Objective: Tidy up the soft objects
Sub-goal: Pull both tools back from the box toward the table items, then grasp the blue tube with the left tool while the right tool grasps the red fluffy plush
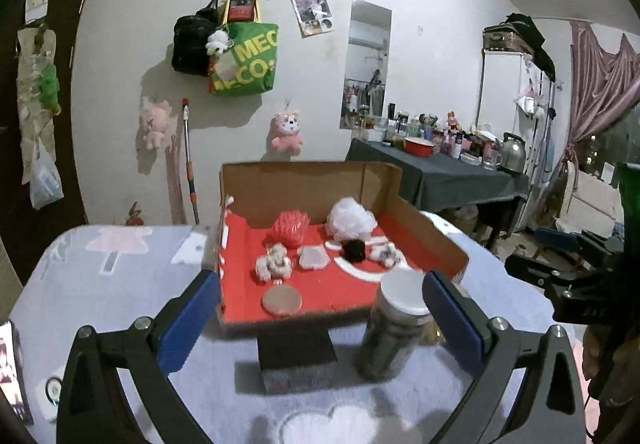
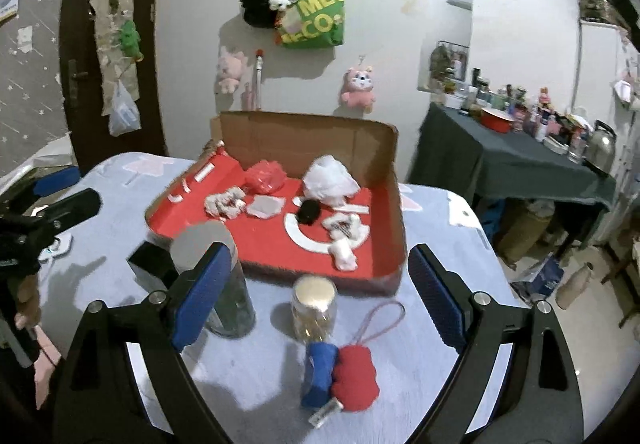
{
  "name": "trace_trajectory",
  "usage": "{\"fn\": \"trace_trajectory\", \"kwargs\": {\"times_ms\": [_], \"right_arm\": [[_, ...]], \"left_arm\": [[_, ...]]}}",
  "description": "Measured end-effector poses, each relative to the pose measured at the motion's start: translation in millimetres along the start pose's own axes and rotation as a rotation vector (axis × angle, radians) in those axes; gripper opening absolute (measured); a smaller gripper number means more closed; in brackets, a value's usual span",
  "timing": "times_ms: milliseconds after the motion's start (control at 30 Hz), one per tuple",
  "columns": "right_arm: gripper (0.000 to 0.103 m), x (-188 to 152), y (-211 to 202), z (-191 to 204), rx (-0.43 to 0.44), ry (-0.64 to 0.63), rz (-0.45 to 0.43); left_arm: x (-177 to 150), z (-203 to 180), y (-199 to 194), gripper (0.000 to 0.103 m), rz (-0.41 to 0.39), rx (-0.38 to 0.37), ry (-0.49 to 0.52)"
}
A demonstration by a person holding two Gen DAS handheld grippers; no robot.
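Note:
A cardboard box with a red floor (image 1: 352, 296) (image 2: 224, 240) stands on the table. In it lie a red mesh puff (image 1: 291, 227) (image 2: 265, 176), a white puff (image 1: 351, 219) (image 2: 329, 179), a black pompom (image 1: 354, 250) (image 2: 309, 211), small white plush toys (image 1: 273, 264) (image 2: 225, 203) and a grey pad (image 1: 313, 258) (image 2: 264, 207). A red and blue plush toy (image 2: 340, 376) with a cord lies on the table between my right gripper's fingers. My left gripper (image 1: 320, 320) is open and empty before the box. My right gripper (image 2: 320, 296) is open and empty.
A dark jar with a grey lid (image 1: 394, 328) (image 2: 216, 276), a black block (image 1: 296, 358) (image 2: 152, 268) and a small clear jar (image 2: 314, 308) stand in front of the box. A cluttered dark table (image 1: 444, 171) (image 2: 516, 163) is at the right. Bags and plush toys hang on the wall.

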State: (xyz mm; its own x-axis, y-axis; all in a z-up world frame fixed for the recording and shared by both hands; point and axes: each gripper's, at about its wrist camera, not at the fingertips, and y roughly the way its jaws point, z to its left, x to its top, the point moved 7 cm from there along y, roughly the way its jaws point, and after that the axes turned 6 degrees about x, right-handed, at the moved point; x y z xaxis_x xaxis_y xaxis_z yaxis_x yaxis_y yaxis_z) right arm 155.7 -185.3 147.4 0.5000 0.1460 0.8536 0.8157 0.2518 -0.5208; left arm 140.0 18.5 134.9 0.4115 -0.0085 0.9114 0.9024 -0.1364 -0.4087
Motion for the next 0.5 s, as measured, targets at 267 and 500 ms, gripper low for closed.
{"fn": "trace_trajectory", "kwargs": {"times_ms": [267, 500], "right_arm": [[0.091, -54, 23, -15, -0.084, 0.032, 0.061], [0.091, -89, 39, -43, -0.154, 0.061, 0.136]], "left_arm": [[-47, -1, 13, 0.103, 0.073, 0.029, -0.01], [-81, -10, 32, 0.103, 0.154, 0.021, -0.01]]}}
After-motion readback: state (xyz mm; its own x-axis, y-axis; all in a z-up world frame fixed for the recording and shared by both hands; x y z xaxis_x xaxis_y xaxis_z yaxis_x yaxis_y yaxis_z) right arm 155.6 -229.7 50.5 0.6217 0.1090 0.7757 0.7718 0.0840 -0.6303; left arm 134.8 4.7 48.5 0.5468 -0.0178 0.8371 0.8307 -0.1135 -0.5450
